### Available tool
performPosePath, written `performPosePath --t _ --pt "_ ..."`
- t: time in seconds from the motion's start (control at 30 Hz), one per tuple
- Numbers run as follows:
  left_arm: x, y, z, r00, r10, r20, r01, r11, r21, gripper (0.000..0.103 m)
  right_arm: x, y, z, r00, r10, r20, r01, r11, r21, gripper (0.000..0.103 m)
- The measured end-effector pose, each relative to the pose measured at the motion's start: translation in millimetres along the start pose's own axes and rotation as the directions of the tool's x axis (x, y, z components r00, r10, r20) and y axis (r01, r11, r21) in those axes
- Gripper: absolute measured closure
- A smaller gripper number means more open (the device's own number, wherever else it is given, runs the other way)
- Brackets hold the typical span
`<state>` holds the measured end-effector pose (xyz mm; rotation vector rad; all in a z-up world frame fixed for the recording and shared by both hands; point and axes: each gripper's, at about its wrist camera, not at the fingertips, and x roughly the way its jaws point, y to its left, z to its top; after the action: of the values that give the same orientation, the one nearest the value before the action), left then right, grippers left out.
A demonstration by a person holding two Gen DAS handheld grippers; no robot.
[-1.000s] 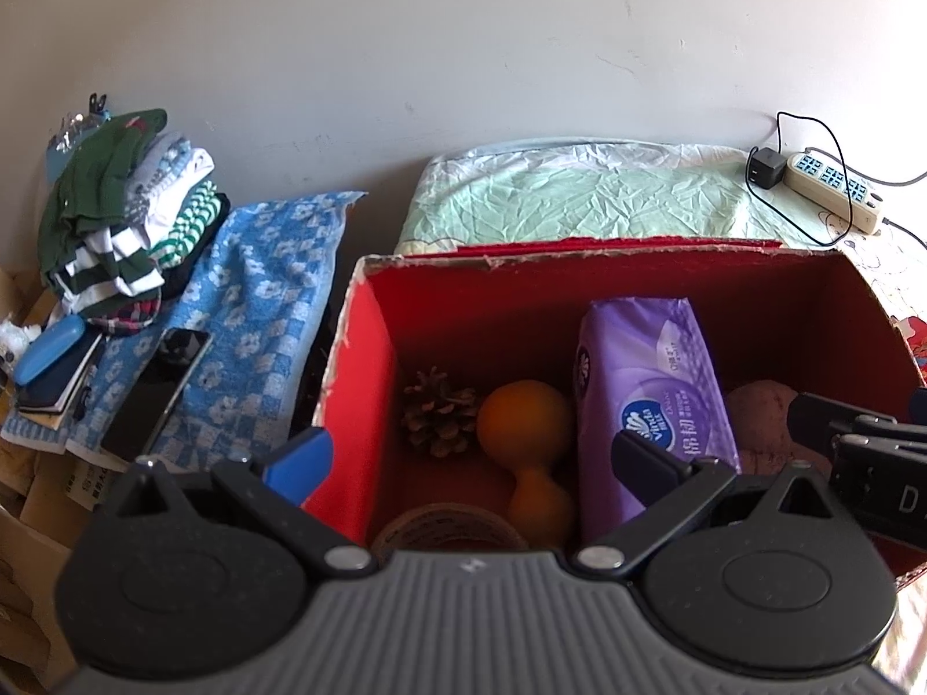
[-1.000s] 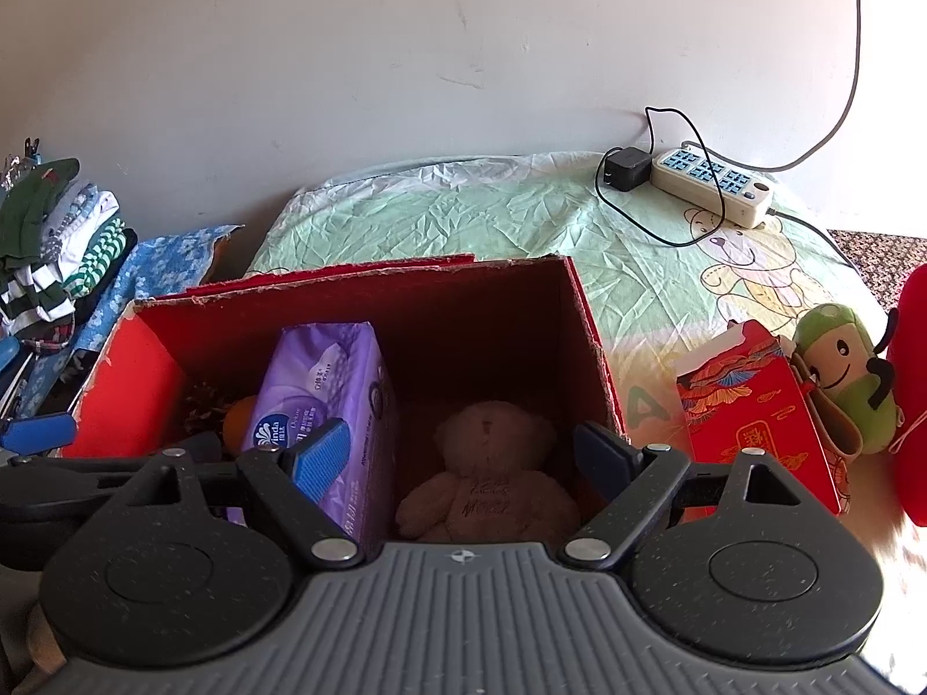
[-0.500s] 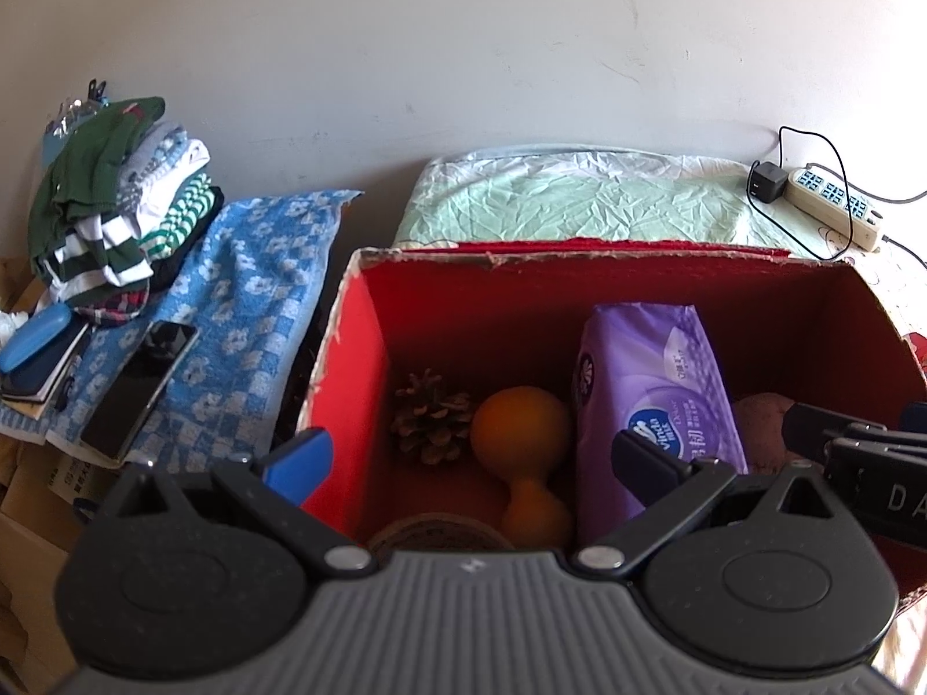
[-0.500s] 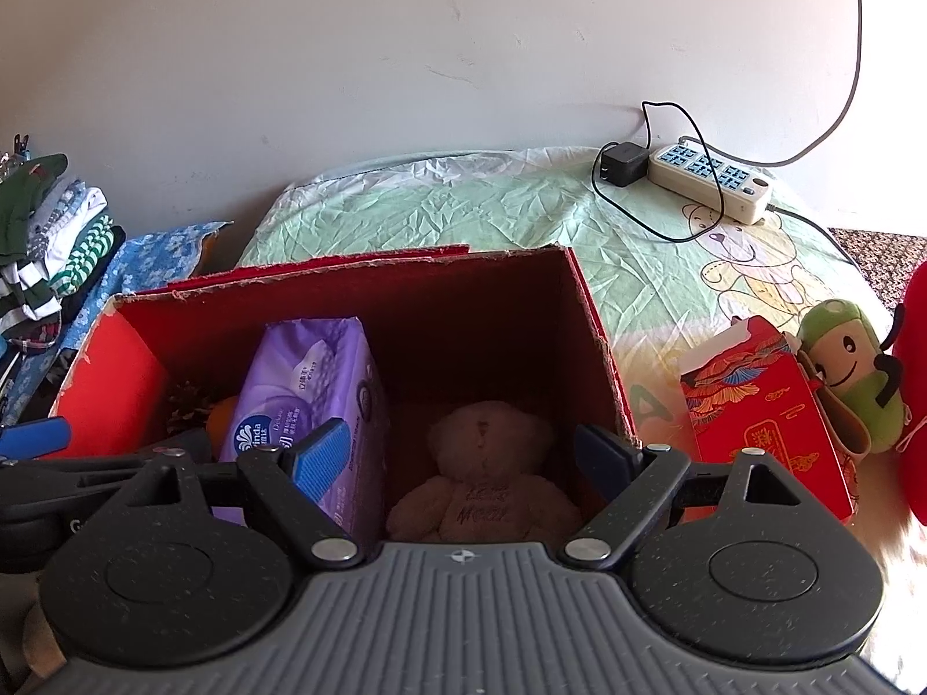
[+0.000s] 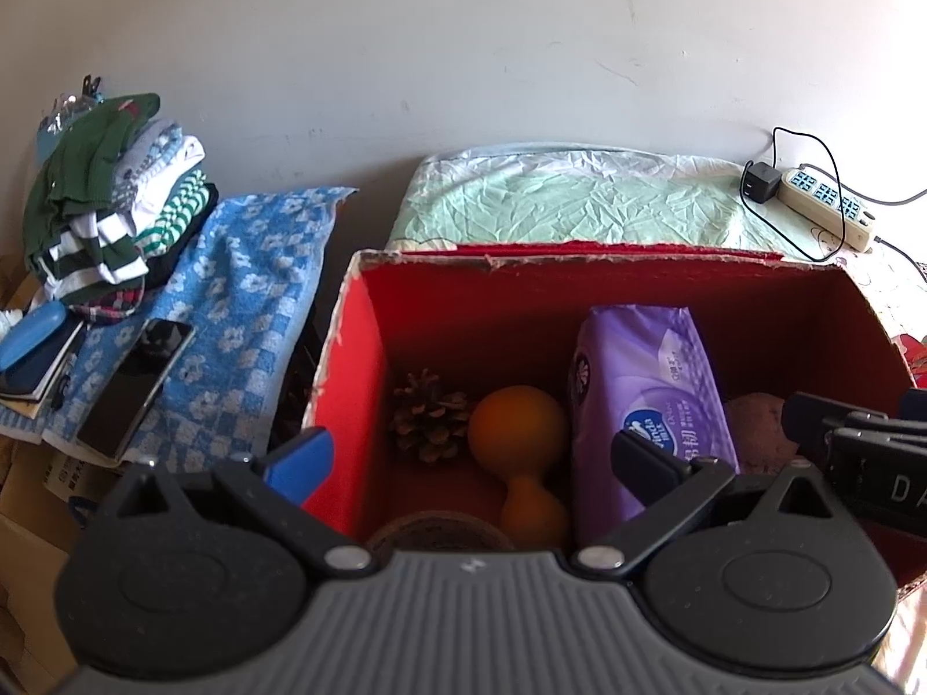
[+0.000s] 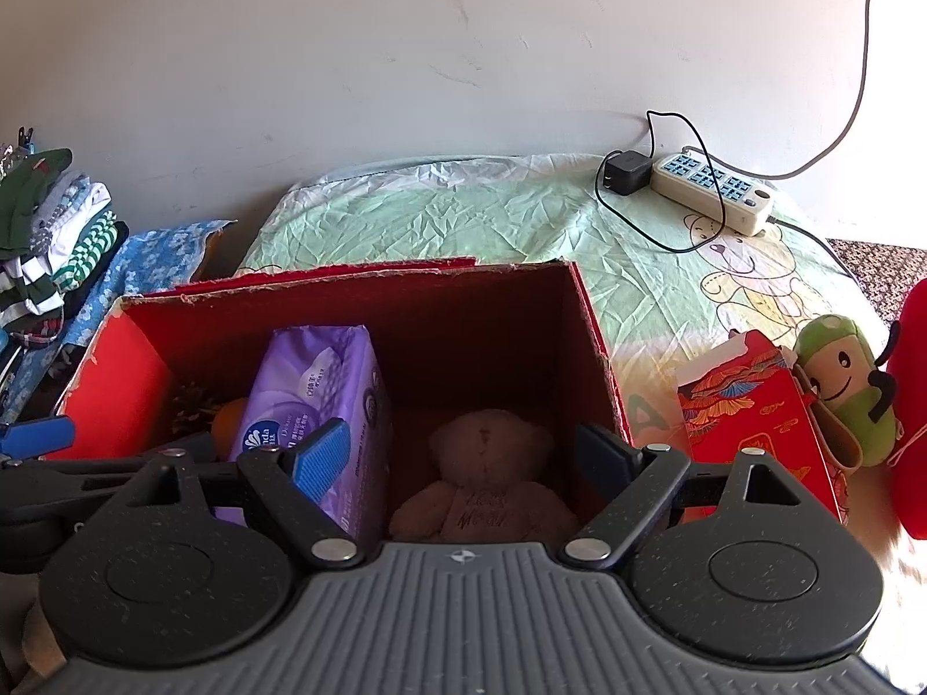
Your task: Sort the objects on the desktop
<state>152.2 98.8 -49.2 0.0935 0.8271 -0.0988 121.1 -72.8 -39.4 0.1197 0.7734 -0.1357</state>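
An open red cardboard box (image 5: 353, 347) (image 6: 591, 336) holds a pine cone (image 5: 429, 414), an orange dumbbell-shaped toy (image 5: 518, 452), a purple tissue pack (image 5: 643, 382) (image 6: 316, 382), a roll of tape (image 5: 437, 530) and a brown teddy bear (image 6: 486, 475). My left gripper (image 5: 469, 457) is open and empty over the box's near left part. My right gripper (image 6: 463, 452) is open and empty over the teddy bear; it also shows at the right edge of the left wrist view (image 5: 857, 452).
A red gift box (image 6: 759, 411) and a green plush toy (image 6: 846, 388) lie right of the box. A power strip (image 6: 712, 191) with a charger sits at the back on the green sheet (image 6: 463, 220). Folded clothes (image 5: 110, 197), a phone (image 5: 136, 388) and a blue towel (image 5: 243, 301) lie to the left.
Both grippers have risen and drawn back a little, so the box sits lower in each view. Both stay open and empty.
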Motion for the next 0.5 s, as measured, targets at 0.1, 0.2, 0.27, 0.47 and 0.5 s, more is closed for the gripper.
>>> performPosePath --t 0.1,0.2,0.27,0.47,0.5 --pt "-3 1 -1 1.000 -0.003 -0.001 0.003 1.000 0.004 0.003 -3 1 2 1.000 0.003 0.011 -0.003 1.000 -0.010 0.016" --pt "-5 1 -1 1.000 -0.001 -0.001 0.001 1.000 0.004 0.004 -4 2 2 1.000 0.008 0.018 -0.007 1.000 -0.017 0.016" --pt "-6 0 0 1.000 0.002 -0.001 -0.002 1.000 0.005 0.004 -5 2 2 1.000 0.011 0.020 -0.011 1.000 -0.017 0.016" --pt "-12 -3 1 1.000 0.019 0.008 -0.020 1.000 0.011 0.003 -8 -3 2 0.999 0.030 0.023 -0.030 1.000 -0.001 0.017" --pt "-13 -3 1 1.000 0.023 0.008 -0.023 1.000 0.012 0.003 -8 -3 2 0.999 0.031 0.023 -0.031 1.000 0.001 0.017"
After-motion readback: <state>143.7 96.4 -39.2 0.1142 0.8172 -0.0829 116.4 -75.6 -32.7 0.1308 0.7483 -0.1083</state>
